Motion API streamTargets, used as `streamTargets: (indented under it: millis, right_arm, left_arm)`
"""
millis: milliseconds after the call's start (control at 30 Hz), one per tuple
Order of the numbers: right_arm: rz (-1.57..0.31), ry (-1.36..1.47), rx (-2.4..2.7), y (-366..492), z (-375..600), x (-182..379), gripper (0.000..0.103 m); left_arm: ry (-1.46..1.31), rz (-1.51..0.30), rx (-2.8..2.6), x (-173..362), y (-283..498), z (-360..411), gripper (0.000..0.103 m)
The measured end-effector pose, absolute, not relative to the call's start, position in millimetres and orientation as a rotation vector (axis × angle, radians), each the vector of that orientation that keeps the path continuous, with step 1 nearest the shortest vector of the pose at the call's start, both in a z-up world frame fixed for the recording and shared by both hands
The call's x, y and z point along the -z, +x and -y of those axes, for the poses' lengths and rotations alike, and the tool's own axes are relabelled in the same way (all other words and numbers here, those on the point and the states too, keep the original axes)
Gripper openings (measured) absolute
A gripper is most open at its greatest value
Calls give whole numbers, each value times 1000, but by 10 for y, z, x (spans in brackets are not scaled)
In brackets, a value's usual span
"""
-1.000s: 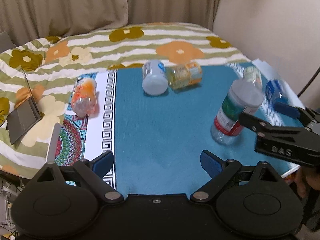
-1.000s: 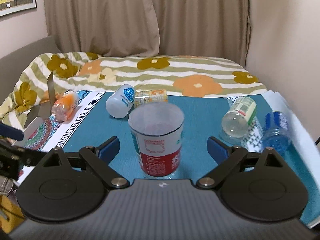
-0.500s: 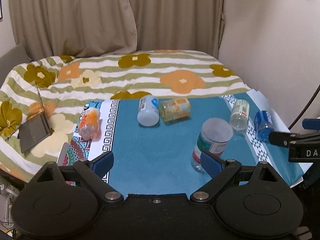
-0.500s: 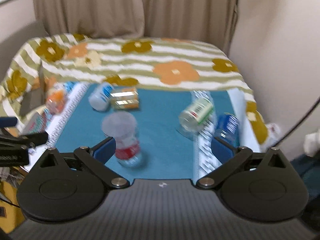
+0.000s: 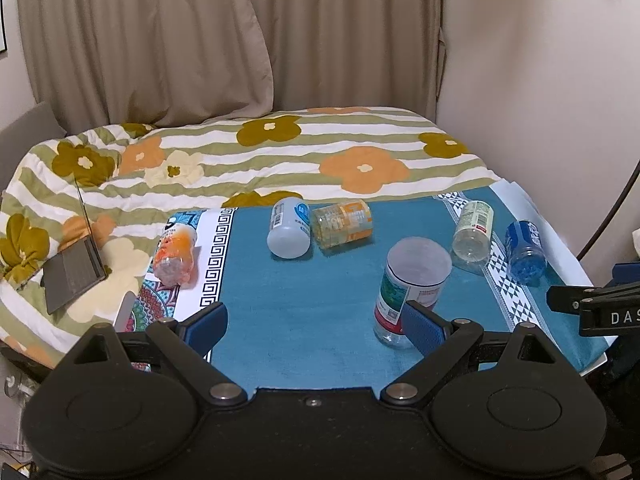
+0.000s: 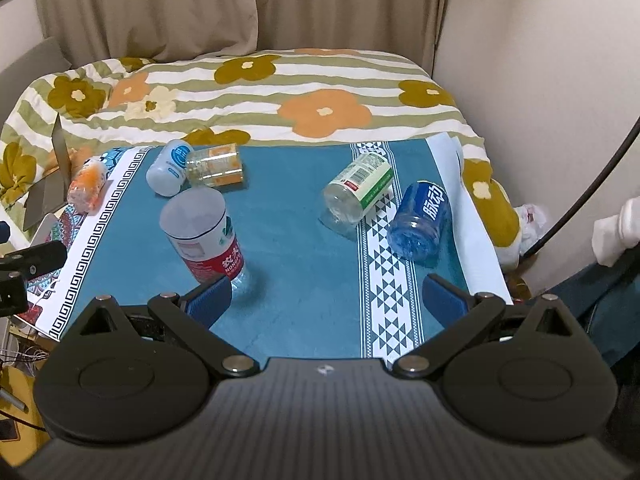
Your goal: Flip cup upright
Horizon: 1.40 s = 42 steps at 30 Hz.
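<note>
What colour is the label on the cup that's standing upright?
The standing cup has a red and white label with a touch of green, clearest in the right wrist view.

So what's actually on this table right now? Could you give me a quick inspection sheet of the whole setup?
Surface: teal cloth with patterned borders, over a table.
Job's things: red-labelled cup stands upright, open end up, free of both grippers.
Clutter: five cut bottles on their sides: green-labelled, blue, yellow-orange, white, orange.
Grippers: left gripper and right gripper open, holding nothing.
Cables: dark cable at right.
Surroundings: floral quilt, beige curtains, laptop.
</note>
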State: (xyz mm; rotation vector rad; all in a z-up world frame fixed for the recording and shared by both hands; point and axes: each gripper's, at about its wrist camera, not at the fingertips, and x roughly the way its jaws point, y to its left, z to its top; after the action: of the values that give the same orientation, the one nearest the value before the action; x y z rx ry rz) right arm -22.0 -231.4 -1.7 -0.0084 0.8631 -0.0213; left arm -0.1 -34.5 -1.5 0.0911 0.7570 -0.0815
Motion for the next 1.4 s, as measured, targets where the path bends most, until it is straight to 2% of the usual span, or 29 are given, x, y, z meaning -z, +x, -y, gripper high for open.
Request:
streamTargets:
  millis: [1400]
  right_arm:
    - [-883, 6, 44, -211, 2316, 106, 103]
  left_arm:
    - [116, -751, 118, 33, 81, 351, 96]
